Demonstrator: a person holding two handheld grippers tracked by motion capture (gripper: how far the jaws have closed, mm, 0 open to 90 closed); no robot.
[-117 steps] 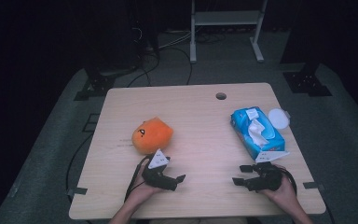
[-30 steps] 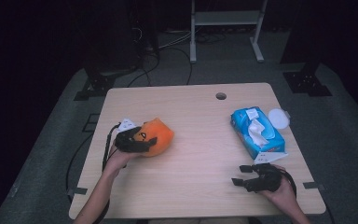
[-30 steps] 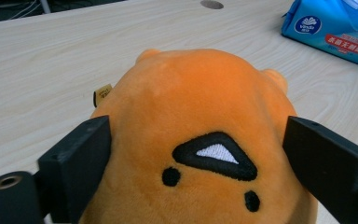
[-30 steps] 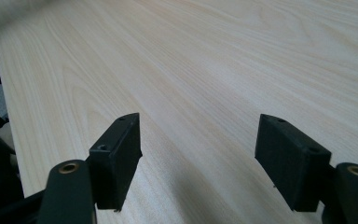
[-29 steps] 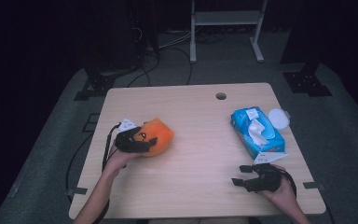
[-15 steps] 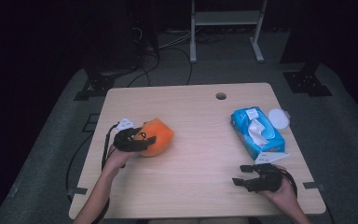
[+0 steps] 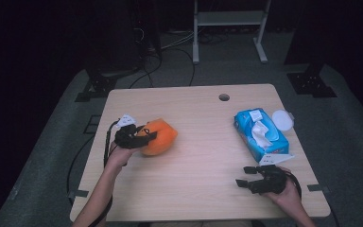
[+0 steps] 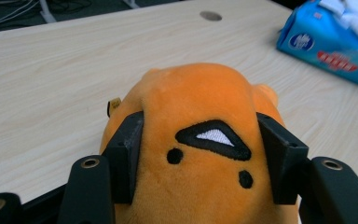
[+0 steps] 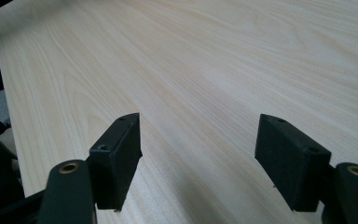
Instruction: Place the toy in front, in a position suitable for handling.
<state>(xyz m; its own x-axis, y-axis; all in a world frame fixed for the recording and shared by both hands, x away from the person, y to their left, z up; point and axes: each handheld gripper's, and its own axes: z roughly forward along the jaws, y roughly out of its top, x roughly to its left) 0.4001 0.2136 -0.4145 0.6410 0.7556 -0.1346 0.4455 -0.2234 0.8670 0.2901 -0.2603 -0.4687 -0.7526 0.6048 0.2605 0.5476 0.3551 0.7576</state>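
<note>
One toy: an orange plush toy (image 8: 200,140) with a stitched black-and-white mouth and two black dot eyes, lying on the left half of the wooden surface (image 7: 203,156), well apart from the blue tissue pack (image 7: 261,135).
Handling: judged soft and light; the pile dents where the pads press, so it should squash rather than slip. Not fragile.
Where to hold: across the rounded body, one pad on each flank, as now; a deep bite seems safer than a pinch on the small ear or the yellow tag beside it.
Left tongs (image 8: 200,154): jaws have just been closing, and the plush toy sits between them, both pads pressed into its sides.
Risk: my guess is that a shallow grip could let the stuffing roll out on the lift.
Right tongs (image 9: 200,158): jaws apart with nothing between them, low over bare wood, just on the person's side of the tissue pack.
Tissue pack: a white sheet pokes from its top; a white round lid (image 7: 282,119) lies touching its far right side.
</note>
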